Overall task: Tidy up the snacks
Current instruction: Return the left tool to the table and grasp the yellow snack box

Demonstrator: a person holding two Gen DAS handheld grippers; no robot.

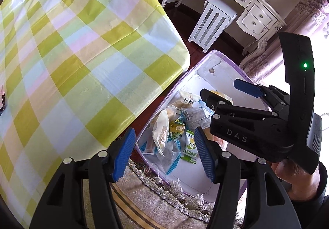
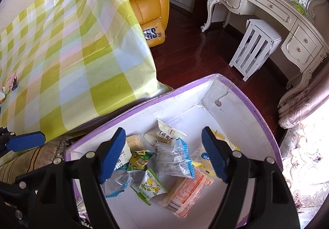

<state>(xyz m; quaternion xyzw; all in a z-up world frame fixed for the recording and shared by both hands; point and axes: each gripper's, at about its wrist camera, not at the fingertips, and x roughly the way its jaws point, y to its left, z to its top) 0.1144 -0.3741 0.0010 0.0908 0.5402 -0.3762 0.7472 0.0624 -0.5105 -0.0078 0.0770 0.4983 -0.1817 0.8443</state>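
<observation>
left wrist view: my left gripper [image 1: 164,152] wide open, holding nothing, above the near edge of the box [image 1: 218,58] on the floor beside the checked worktop [image 1: 72,54]. snack packets [image 1: 176,126] heaped inside. my right gripper [image 1: 222,95] over the box, parted, empty.

right wrist view: right gripper [image 2: 164,155] wide, empty, above the pile; clear blue-edged packet [image 2: 174,159] uppermost. advice: i descend straight, pinch one packet by its sealed edge, avoid dragging neighbours.

Small snack packets [image 2: 164,169], clear, green and orange-printed, lie jumbled on the floor of the purple-rimmed white box [image 2: 242,124], below and between the spread jaws.
</observation>
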